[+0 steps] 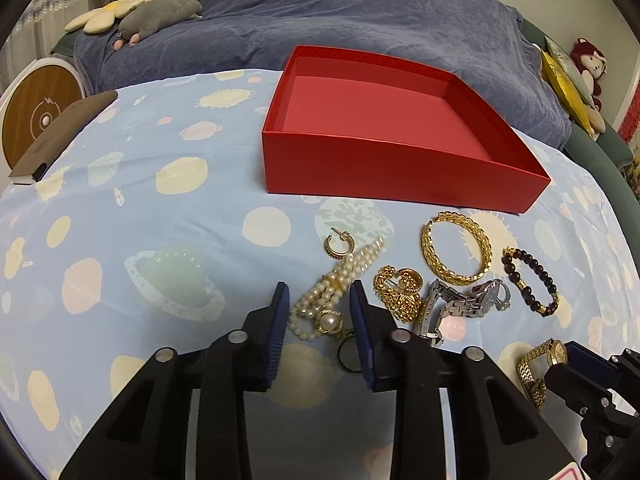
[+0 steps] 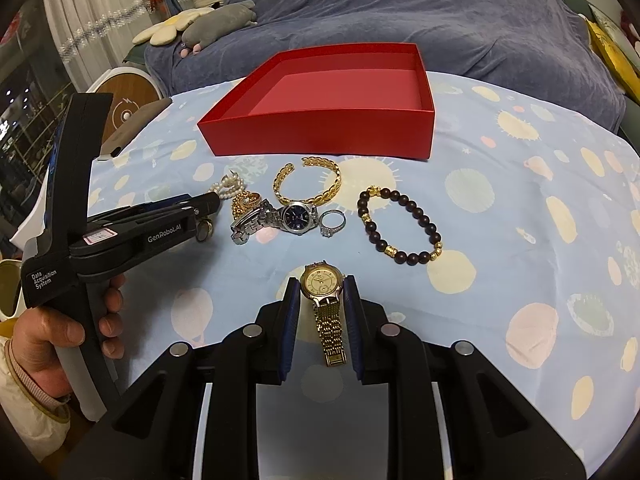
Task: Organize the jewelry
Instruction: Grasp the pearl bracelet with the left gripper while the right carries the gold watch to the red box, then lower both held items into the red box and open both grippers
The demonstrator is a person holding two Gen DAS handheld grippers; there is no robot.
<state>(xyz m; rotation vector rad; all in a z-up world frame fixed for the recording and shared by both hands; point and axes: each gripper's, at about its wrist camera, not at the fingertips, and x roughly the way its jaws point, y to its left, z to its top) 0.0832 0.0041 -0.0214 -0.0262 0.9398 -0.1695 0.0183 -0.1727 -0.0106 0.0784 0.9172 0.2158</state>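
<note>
My left gripper [image 1: 318, 292] is shut on a pearl bracelet [image 1: 320, 296] that lies on the planet-print cloth, with a pad against each side of the strands. Around it lie a gold hoop earring [image 1: 338, 244], a gold chain cluster [image 1: 400, 292], a silver watch [image 1: 472, 300], a gold cuff [image 1: 434, 256] and a dark bead bracelet [image 1: 510, 268]. My right gripper [image 2: 322, 279] is shut on a gold watch [image 2: 322, 284] by its case, the strap trailing back between the fingers. An open, empty red box [image 2: 320, 132] stands behind the jewelry.
A silver ring [image 2: 332, 222] lies beside the silver watch. A dark flat case [image 1: 60, 136] and a round wooden disc [image 1: 36, 116] sit at the cloth's left edge. A blue blanket [image 1: 360, 12] with plush toys lies beyond the box. A hand [image 2: 60, 332] holds the left gripper.
</note>
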